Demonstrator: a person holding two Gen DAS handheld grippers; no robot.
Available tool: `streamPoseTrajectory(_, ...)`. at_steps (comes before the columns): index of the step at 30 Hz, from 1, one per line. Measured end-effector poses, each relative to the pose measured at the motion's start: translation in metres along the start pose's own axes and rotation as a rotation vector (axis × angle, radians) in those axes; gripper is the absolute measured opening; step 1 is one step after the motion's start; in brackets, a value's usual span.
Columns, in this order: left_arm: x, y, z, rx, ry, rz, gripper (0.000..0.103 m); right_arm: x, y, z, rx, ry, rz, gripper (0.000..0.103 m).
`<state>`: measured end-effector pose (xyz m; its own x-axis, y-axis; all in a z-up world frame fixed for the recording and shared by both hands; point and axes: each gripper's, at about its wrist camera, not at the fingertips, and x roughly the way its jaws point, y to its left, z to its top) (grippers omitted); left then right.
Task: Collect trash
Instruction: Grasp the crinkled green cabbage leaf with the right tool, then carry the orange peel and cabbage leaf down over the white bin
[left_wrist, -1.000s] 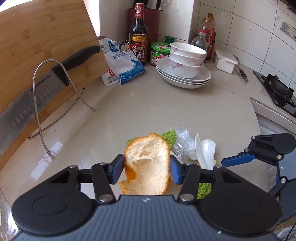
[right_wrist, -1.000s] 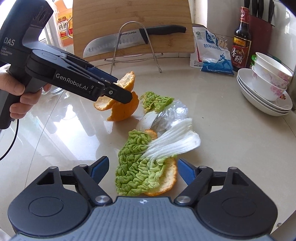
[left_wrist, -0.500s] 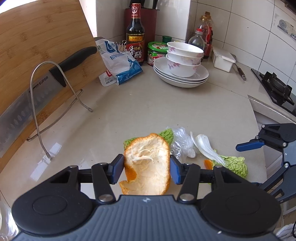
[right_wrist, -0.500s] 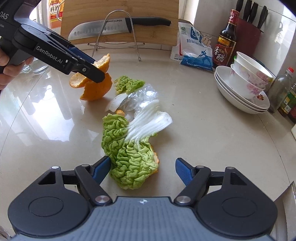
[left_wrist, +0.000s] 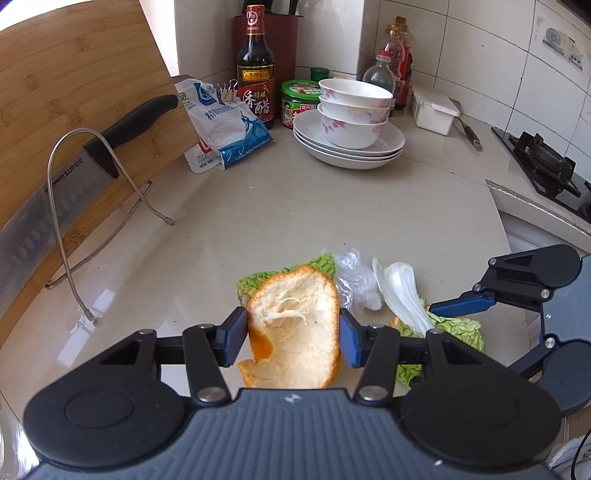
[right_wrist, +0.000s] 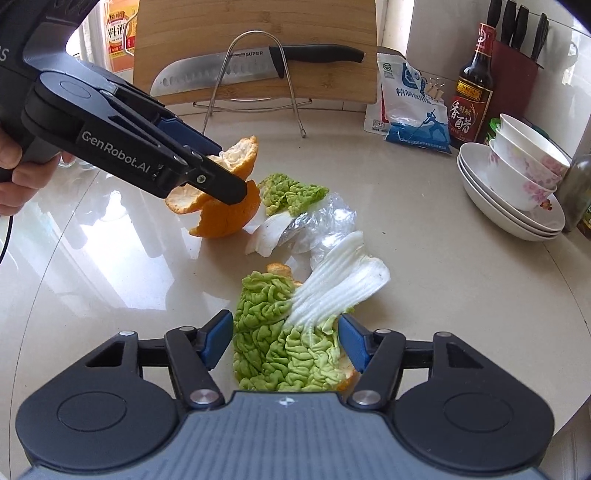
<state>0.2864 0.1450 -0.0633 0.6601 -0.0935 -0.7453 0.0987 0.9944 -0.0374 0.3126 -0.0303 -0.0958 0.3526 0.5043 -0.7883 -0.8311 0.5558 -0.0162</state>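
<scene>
My left gripper is shut on a large piece of orange peel, held just above the counter; the right wrist view shows that gripper with the peel hanging from it. My right gripper straddles a green and white cabbage leaf lying on the counter. Its jaws are closing, with the leaf between them and the pads at its edges. A small orange peel scrap lies under the leaf. Crumpled clear plastic and a second cabbage piece lie beyond.
A cutting board with a knife leans on a wire rack at the back. Stacked bowls and plates, a salt bag and a vinegar bottle stand at the right. A stove lies past the counter's edge.
The right gripper drew back, then came in over the cabbage leaf, and its jaws narrowed around it. The left gripper kept still with the orange peel.
</scene>
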Motion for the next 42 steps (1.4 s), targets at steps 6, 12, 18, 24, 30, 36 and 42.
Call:
streamPoseTrajectory(6, 0.000, 0.001, 0.000, 0.016, 0.010, -0.004, 0.051, -0.004, -0.007, -0.003, 0.031, 0.009, 0.005, 0.049)
streamPoseTrajectory(12, -0.006, -0.001, 0.002, 0.042, 0.014, -0.014, 0.051, -0.019, -0.005, 0.000, 0.011, -0.029, 0.007, 0.038)
streamPoseTrajectory(18, -0.012, 0.000, 0.003, 0.048, 0.007, -0.015, 0.051, -0.023, -0.004, 0.001, -0.012, -0.034, -0.008, 0.039)
streamPoseTrajectory(24, -0.014, -0.004, 0.002, 0.055, 0.015, -0.020, 0.050, -0.033, -0.002, 0.003, -0.016, -0.058, -0.016, 0.036)
streamPoseTrajectory(30, -0.018, -0.015, 0.001, 0.078, 0.031, -0.045, 0.050, -0.048, 0.000, 0.004, -0.036, -0.077, -0.027, 0.031)
streamPoseTrajectory(36, -0.021, -0.029, -0.001, 0.123, 0.065, -0.074, 0.050, -0.064, 0.000, 0.003, -0.037, -0.103, -0.025, 0.031)
streamPoseTrajectory(42, -0.026, -0.046, -0.003, 0.161, 0.096, -0.105, 0.049, -0.078, 0.001, -0.004, -0.035, -0.112, -0.052, 0.031)
